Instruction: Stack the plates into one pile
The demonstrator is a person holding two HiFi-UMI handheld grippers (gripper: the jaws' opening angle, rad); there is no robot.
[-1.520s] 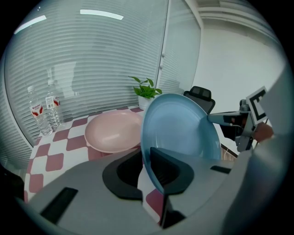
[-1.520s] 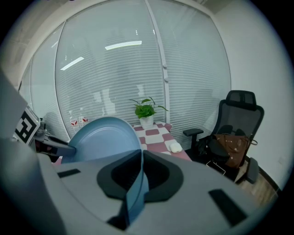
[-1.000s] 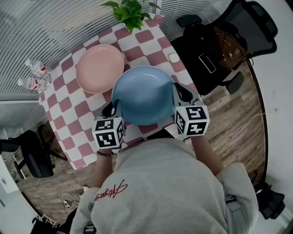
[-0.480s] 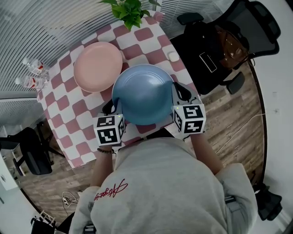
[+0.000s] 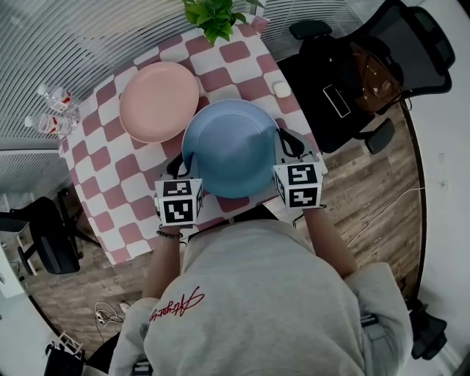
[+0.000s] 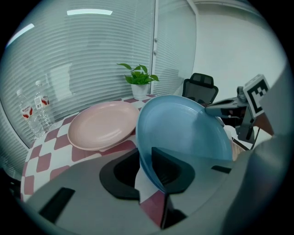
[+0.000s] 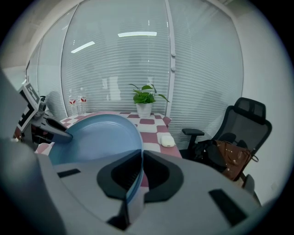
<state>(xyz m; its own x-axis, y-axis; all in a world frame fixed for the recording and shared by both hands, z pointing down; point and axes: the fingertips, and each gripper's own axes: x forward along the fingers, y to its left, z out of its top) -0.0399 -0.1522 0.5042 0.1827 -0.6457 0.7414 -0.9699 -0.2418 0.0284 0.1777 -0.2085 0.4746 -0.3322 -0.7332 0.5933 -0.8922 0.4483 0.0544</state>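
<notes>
**Surface.** Table (image 5: 103, 192) under a pink-and-white checked cloth, standing against window blinds (image 5: 73, 37) on a wood-plank floor (image 5: 367, 192).

**Room.**
- Black mesh office chair (image 5: 400, 44) to the right of the table, with a brown bag (image 5: 374, 70) on its seat.
- Second dark chair (image 5: 48, 236) to the left, partly cut off.
- Potted plant (image 5: 215, 16) at the table's far edge.
- Two clear water bottles (image 5: 53, 110) at the left edge.
- Small white case (image 5: 280, 89) near the right edge.

**Plates.**
- Pink plate (image 5: 159, 100) lies flat on the cloth on the far-left part of the table.
- Blue plate (image 5: 230, 147) is held tilted over the near part, just beside the pink one. Whether the two rims touch cannot be told.

**Tongs.**
- Right tongs (image 5: 288, 143) are pinched tight on the blue plate's right rim.
- Left tongs (image 5: 178, 167) have just been opening. The plate's left rim sits between them against one side, and cloth shows through the gap on the other.

**Writing.**
- The bottles have red labels, with print too small to read.
- Red script runs across the person's grey sweatshirt (image 5: 264, 308) but is not legible.
- The marker cubes (image 5: 179, 207) carry black-and-white square patterns only.

**Hidden.** The person's shoulders cover the table's near edge, and the plant's pot is cut off in the head view.
</notes>
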